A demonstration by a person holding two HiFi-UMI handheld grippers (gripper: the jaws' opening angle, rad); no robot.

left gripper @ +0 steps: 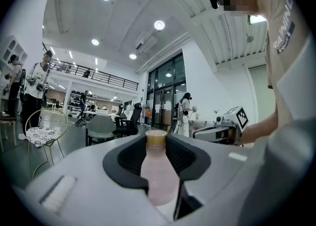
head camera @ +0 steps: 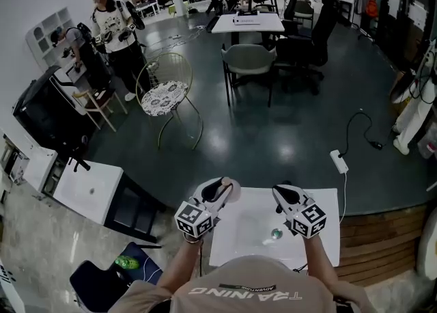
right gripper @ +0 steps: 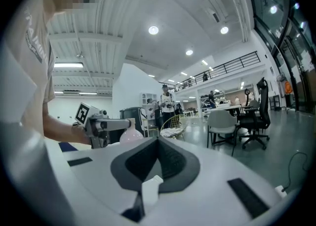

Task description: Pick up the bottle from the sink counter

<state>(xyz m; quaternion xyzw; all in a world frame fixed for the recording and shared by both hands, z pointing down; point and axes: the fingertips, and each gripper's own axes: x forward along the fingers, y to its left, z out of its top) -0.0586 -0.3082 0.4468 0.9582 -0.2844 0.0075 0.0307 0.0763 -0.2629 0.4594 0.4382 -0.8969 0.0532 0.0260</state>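
A pale pink bottle (left gripper: 158, 173) with a tan cap stands upright between the jaws of my left gripper (left gripper: 156, 143), which is shut on its body. In the head view this left gripper (head camera: 223, 189) hangs over the left edge of the white sink counter (head camera: 321, 202), the bottle (head camera: 233, 191) showing at its tip. My right gripper (head camera: 281, 195) hovers over the basin above the drain (head camera: 276, 234). Its jaws meet with nothing between them (right gripper: 158, 143). From the right gripper view the bottle (right gripper: 130, 134) shows beside the left gripper (right gripper: 101, 123).
A wire chair (head camera: 168, 93) and a grey chair (head camera: 249, 62) at a white table (head camera: 257, 22) stand on the dark floor beyond the counter. A power strip (head camera: 339, 161) lies at the right. A white cabinet (head camera: 89, 192) sits at the left. People stand far left (head camera: 116, 38).
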